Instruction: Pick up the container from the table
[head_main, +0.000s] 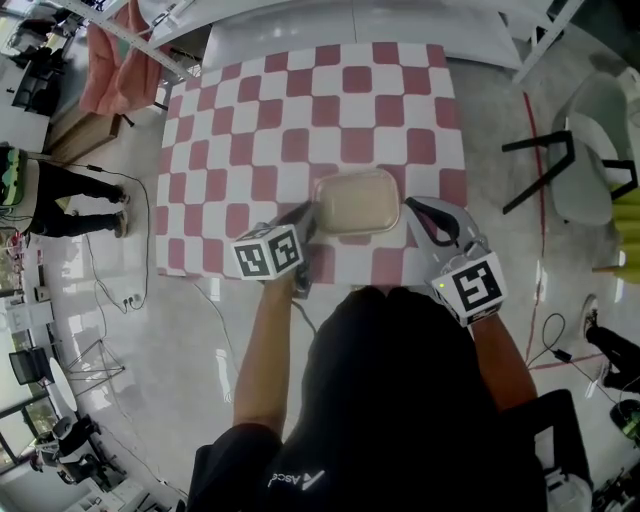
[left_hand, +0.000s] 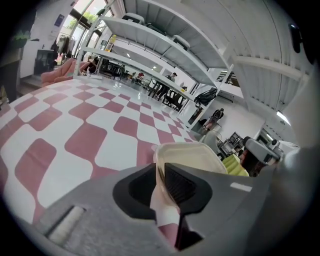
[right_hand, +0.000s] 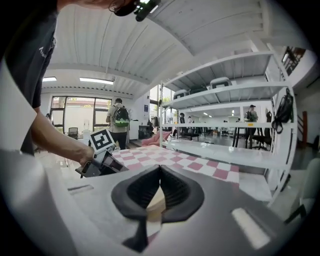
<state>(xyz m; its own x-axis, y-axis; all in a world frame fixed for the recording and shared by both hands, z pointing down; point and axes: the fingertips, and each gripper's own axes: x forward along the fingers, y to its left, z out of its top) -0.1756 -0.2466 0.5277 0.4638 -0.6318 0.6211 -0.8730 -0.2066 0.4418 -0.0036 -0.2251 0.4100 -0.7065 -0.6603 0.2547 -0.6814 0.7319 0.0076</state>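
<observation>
A beige lidded container (head_main: 355, 203) lies near the front edge of the red-and-white checkered table (head_main: 300, 110). My left gripper (head_main: 310, 218) is at its left end. In the left gripper view the container's (left_hand: 187, 152) thin rim runs between the pads, and the left gripper (left_hand: 159, 170) is shut on it. My right gripper (head_main: 408, 207) is at the container's right end. In the right gripper view the right gripper (right_hand: 160, 170) has its tips together, with the beige container (right_hand: 156, 202) showing through the gap below them. Whether the rim is pinched there I cannot tell.
A white bench (head_main: 350, 30) adjoins the table's far edge. A chair (head_main: 570, 160) stands on the floor to the right. A person (head_main: 60, 200) stands to the left, near cables (head_main: 110, 280). Pink fabric (head_main: 115, 60) lies at the back left. Shelving (right_hand: 225, 100) stands beyond the table.
</observation>
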